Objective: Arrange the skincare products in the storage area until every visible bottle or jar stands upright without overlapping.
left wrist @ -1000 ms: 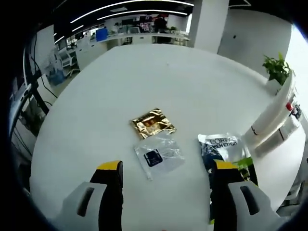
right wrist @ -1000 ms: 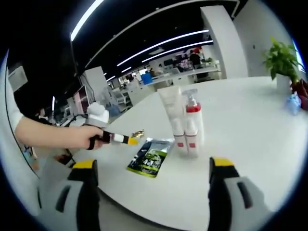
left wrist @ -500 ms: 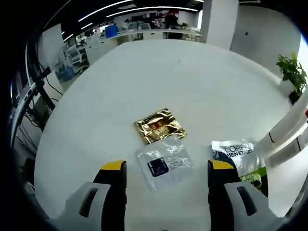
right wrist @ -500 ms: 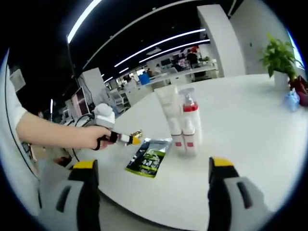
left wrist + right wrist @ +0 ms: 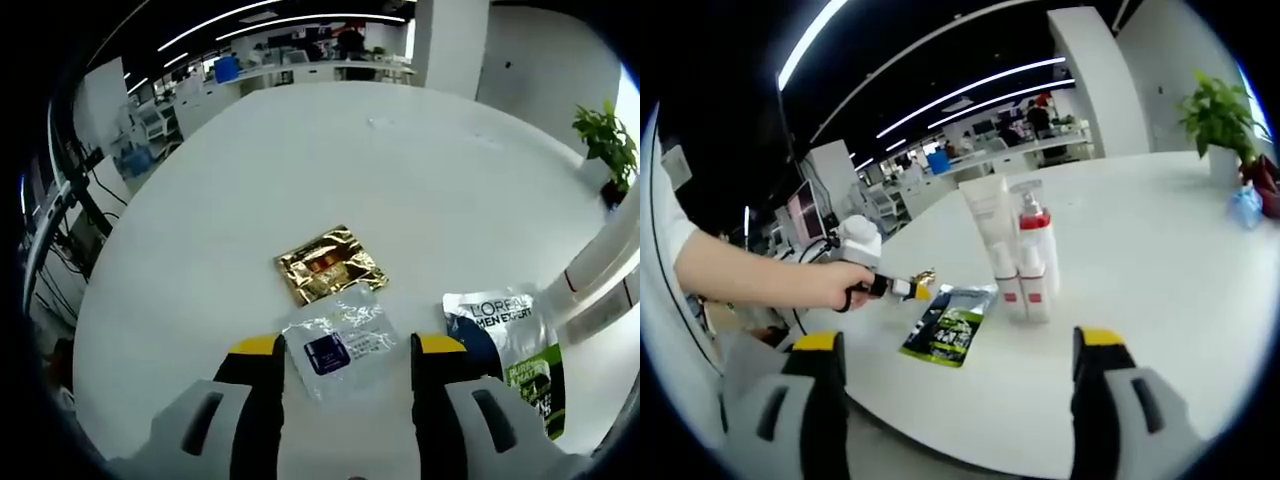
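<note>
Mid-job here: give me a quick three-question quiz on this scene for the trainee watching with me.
1. True or false: the white tube and the pump bottle stand upright side by side on the table.
2. Which item lies nearest between the left gripper jaws?
A. gold packet
B. clear packet
C. green and black pouch
3. Fill in: in the right gripper view, the right gripper jaws stand wide ____.

Key: 1 true; 2 B; 3 open (apart).
</note>
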